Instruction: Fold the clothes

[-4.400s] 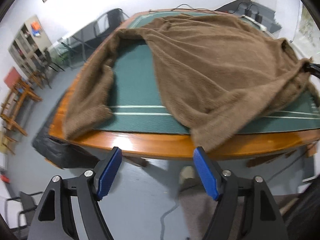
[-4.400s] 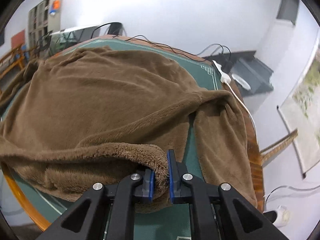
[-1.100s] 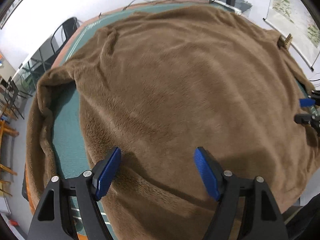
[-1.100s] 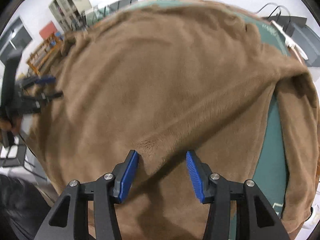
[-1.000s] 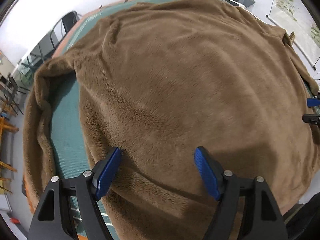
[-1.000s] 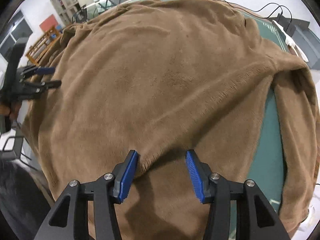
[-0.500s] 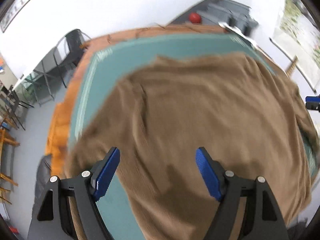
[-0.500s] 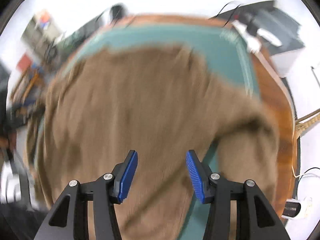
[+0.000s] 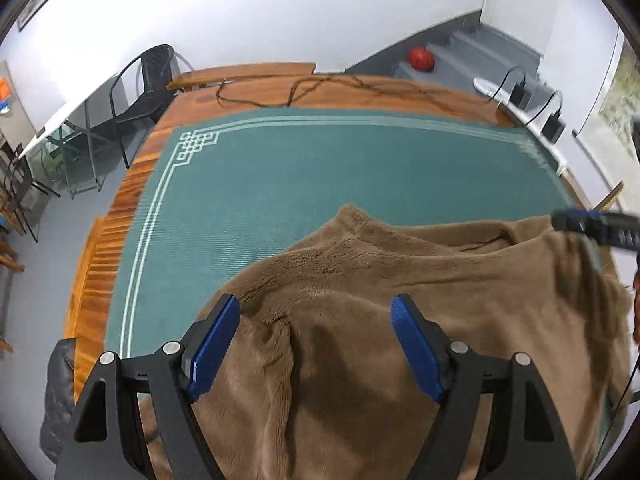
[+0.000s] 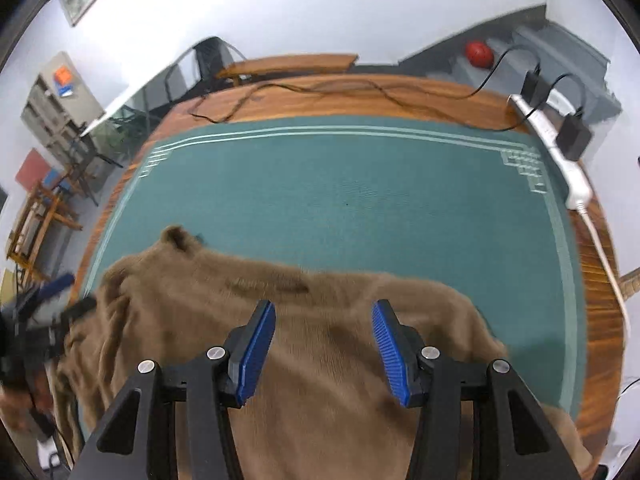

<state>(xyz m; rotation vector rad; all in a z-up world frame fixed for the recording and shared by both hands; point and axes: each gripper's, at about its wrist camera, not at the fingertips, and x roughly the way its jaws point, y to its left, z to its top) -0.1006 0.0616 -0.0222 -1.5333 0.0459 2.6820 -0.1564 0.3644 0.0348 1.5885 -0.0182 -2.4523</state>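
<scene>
Brown fleece is heaped on the near half of the green mat, bunched right under and between both sets of jaws, far edge just ahead of the tips. Looks like it's been doubled over toward the near side, which would explain the bare mat beyond.

Left gripper hangs over the fleece's left part, jaws spread wide, nothing pinched. Right gripper sits over the middle-right, jaws also apart and empty. Probably both are free so they can go for fresh corners next.

Past the mat: wooden table with a cable, and a power strip off to the right gripper's right.
</scene>
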